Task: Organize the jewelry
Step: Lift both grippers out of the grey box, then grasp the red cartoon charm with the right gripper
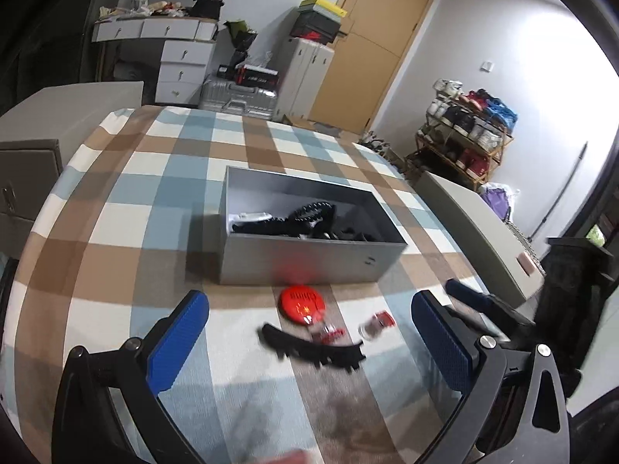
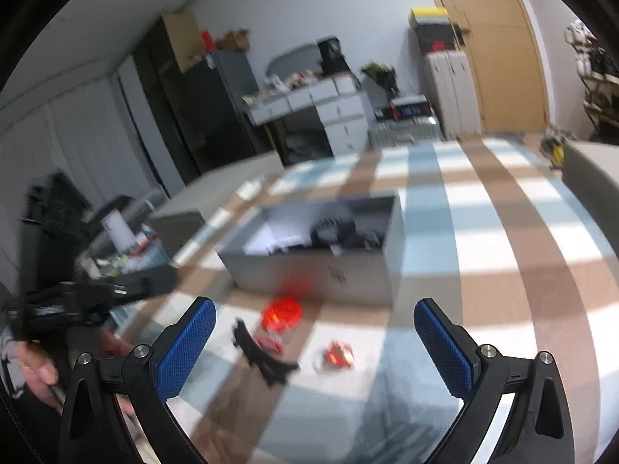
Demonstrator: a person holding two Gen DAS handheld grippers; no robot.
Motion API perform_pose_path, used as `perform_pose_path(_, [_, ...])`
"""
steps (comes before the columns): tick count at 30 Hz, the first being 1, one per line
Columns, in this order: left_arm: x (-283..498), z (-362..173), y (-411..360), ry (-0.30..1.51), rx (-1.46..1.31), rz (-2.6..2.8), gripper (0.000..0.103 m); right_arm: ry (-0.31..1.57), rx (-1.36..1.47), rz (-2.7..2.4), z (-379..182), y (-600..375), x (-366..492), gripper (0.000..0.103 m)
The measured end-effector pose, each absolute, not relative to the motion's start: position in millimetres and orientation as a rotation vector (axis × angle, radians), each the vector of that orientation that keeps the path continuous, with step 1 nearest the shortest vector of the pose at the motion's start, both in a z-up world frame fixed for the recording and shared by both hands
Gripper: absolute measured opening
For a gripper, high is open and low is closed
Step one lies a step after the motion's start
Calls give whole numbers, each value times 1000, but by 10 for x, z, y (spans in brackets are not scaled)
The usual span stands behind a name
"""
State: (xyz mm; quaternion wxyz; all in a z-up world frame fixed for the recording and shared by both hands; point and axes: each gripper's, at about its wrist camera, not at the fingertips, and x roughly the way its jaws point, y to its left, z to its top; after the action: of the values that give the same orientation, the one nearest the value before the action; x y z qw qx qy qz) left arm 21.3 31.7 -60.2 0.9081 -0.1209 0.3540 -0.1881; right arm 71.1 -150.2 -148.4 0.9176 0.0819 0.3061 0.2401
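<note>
A grey open box [image 1: 301, 261] stands on the checked tablecloth and holds black beads and a white item [image 1: 309, 216]. In front of it lie a red round disc [image 1: 302, 304], a black comb-like hair clip [image 1: 313, 348] and small red and clear pieces [image 1: 377, 323]. My left gripper [image 1: 309, 344] is open above the clip, holding nothing. In the blurred right wrist view the box [image 2: 321, 270], disc [image 2: 281, 313], clip [image 2: 263, 357] and red piece [image 2: 338, 353] show. My right gripper [image 2: 315, 346] is open and empty above them.
Grey cabinets [image 1: 479, 228] flank the table on both sides. The other gripper [image 1: 503, 309] shows at the right of the left wrist view, and at the left of the right wrist view [image 2: 96, 294]. Drawers, a suitcase, a door and a shoe rack [image 1: 464, 135] stand beyond.
</note>
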Motion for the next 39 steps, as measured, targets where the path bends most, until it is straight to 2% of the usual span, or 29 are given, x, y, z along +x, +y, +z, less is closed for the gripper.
perform_pose_path(8, [131, -775, 453, 787, -266, -312, 102, 701, 70, 476, -1650, -1339, 724, 102])
perform_pose_path(11, [115, -814, 489, 791, -265, -299, 102, 733, 80, 463, -1681, -1345, 799, 96])
perform_pose_path(13, [117, -837, 505, 796, -267, -295, 102, 779, 91, 462, -1731, -1346, 877, 83])
perform_pose_path(16, [132, -878, 540, 809, -281, -286, 102, 833, 109, 466, -1803, -1339, 954, 70])
perform_pose_path(20, [132, -917, 560, 822, -286, -281, 102, 840, 95, 467, -1814, -1313, 949, 65])
perform_pose_path(22, [127, -932, 557, 827, -285, -285, 102, 850, 80, 460, -1832, -1293, 954, 52])
perform_pose_path(23, [127, -932, 553, 829, -284, -287, 102, 847, 74, 455, -1830, -1290, 953, 49])
perform_pose_path(25, [126, -933, 537, 835, -281, -291, 102, 851, 68, 468, -1840, -1281, 949, 30])
perform_pose_path(27, [125, -941, 519, 844, -280, -298, 102, 852, 57, 471, -1847, -1267, 946, 20])
perform_pose_path(39, [223, -996, 187, 928, -202, -377, 102, 789, 76, 467, -1755, -1357, 846, 19])
